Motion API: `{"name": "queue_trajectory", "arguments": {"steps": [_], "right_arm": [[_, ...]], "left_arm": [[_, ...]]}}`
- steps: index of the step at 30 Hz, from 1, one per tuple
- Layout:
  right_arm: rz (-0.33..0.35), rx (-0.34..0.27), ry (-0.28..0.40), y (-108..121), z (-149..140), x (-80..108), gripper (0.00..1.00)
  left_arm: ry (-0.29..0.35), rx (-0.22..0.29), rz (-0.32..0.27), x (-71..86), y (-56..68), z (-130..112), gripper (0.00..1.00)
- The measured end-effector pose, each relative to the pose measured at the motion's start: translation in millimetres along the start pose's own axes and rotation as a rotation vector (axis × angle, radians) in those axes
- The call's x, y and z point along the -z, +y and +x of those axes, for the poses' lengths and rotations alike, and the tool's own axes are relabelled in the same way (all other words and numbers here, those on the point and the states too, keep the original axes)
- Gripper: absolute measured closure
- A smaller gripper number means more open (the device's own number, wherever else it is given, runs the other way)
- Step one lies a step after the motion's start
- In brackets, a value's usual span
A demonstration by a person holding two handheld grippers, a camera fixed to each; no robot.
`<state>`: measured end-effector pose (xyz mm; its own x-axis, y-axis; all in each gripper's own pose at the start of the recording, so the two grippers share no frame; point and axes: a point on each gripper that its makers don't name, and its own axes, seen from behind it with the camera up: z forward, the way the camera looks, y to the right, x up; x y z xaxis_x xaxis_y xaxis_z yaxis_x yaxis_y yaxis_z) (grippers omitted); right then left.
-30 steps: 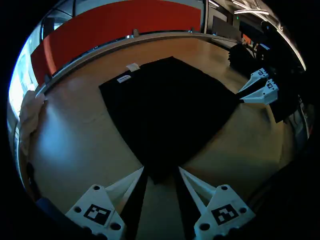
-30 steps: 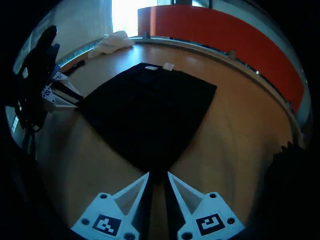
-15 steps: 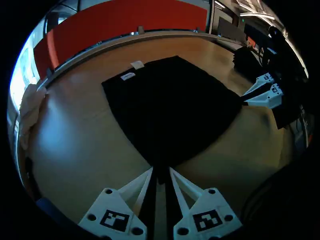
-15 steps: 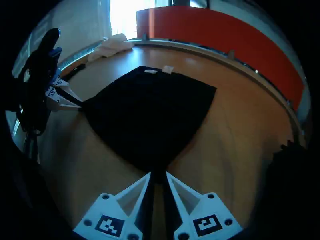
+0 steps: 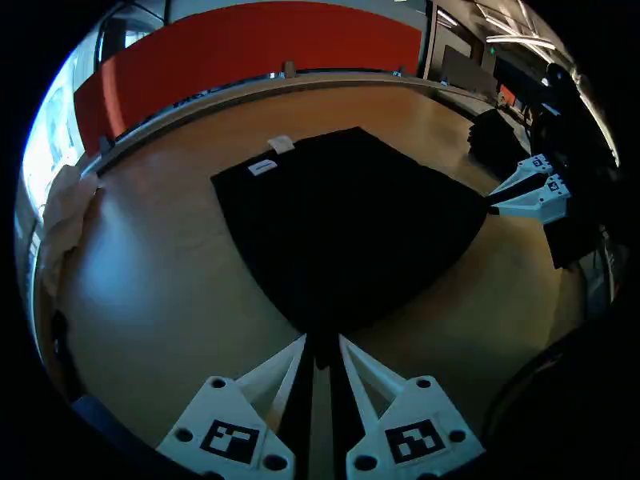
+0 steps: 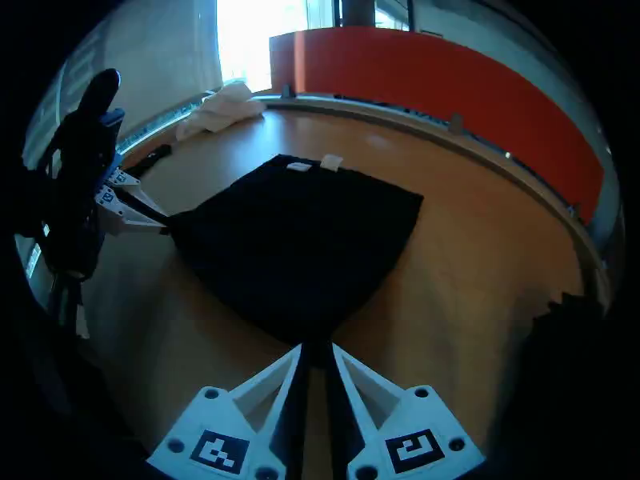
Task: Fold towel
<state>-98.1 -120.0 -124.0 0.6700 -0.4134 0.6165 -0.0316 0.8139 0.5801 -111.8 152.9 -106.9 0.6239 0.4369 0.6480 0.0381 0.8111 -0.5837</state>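
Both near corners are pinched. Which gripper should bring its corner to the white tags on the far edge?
Left. The left gripper is shut on the black towel corner whose side edge runs to the white tags; the right gripper holds the corner facing the untagged far corner.

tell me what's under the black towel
The towel lies on the wooden table, which shows all round it. Anything beneath its middle is covered.

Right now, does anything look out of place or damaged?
Nothing stands out. The black towel lies spread on the table; the left gripper and the right gripper each pinch one corner.
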Motion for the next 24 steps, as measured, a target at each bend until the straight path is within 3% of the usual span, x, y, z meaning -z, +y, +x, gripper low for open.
{"name": "queue_trajectory", "arguments": {"steps": [24], "right_arm": [[0.025,0.032,0.069,-16.2,60.0,81.1,0.88]], "left_arm": [[0.017,0.081,-0.02,78.8,15.7,40.4,0.88]]}}
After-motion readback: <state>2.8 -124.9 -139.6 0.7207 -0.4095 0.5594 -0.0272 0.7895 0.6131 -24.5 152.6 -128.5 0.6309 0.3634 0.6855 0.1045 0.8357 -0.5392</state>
